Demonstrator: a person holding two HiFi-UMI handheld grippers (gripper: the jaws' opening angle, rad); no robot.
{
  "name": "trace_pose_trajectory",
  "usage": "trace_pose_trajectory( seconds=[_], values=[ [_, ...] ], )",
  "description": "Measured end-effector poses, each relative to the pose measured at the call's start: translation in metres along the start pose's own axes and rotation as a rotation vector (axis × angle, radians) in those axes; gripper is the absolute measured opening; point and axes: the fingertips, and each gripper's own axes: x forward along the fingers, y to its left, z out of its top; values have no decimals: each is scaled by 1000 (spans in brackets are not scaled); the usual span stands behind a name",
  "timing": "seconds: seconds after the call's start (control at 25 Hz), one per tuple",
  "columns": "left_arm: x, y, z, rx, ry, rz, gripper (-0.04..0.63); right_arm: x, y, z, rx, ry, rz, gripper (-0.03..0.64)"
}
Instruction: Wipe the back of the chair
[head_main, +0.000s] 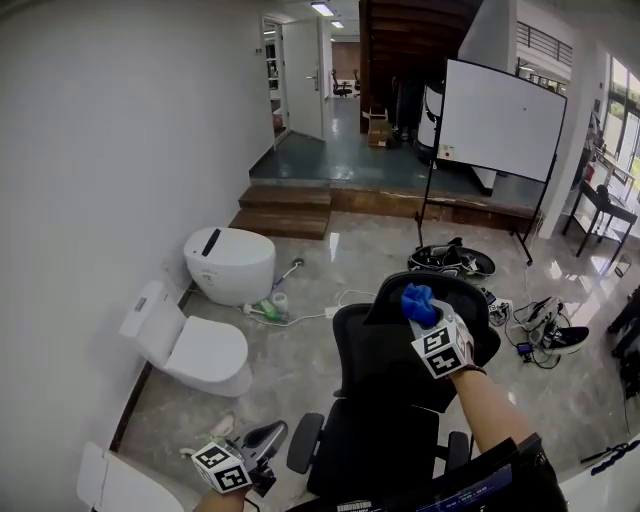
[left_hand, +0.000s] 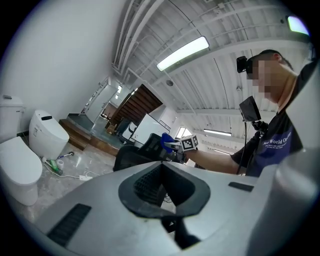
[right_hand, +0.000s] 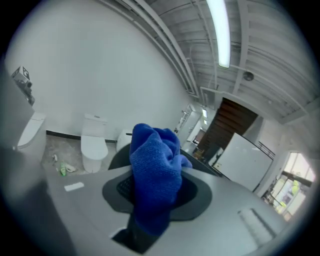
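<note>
Nearest, at the bottom edge of the head view: left gripper (head_main: 262, 445), low beside an armrest (head_main: 305, 440) of the black chair (head_main: 385, 430), the arm behind it cut off by the frame. Fingers (left_hand: 145, 185) pressed together, nothing between them.

Further out: right gripper (head_main: 425, 312) on an outstretched forearm (head_main: 490, 400), fingers (right_hand: 120, 187) pinching a cloth (head_main: 418, 300), blue and bunched. Cloth up at the top edge of the chair back, actual contact hard to make out. In the right gripper view, most of the chair back hidden behind the cloth.

On the floor to the left: a white toilet (head_main: 200, 352) by the wall, a rounder one (head_main: 230, 262) past it, a third white fixture (head_main: 115, 485) cropped by the corner. Farthest: tangled cables (head_main: 530, 320), a whiteboard (head_main: 500, 120) on a stand, wooden steps (head_main: 285, 208).
</note>
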Motion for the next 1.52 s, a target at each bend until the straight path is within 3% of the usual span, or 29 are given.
trace_pose_trajectory(
  seconds=[0.12, 0.28, 0.48, 0.76, 1.0, 1.12, 1.32, 1.52],
  values=[
    [-15, 8, 0, 3, 1, 31, 6, 36, 45, 30, -24, -33, 81, 123],
    [-31, 14, 3, 9, -6, 68, 6, 50, 54, 35, -44, -38, 88, 123],
    [-30, 16, 4, -15, -9, 88, 6, 35, 11, -5, -23, 61, 10, 123],
    [13, -6, -9, -11, 22, -3, 6, -38, -66, -88, 54, 200, -122, 123],
    [37, -16, -22, -9, 47, -67, 6, -85, -89, -108, 64, 209, -188, 123],
    [37, -13, -24, -22, 51, -60, 6, -62, -56, -82, -11, 150, -118, 123],
    [7, 1, -25, -21, 51, -10, 6, 6, 43, -19, -100, 33, 63, 123],
    [-28, 11, -23, 2, 53, 58, 6, 46, 84, 15, -97, -17, 121, 123]
  ],
)
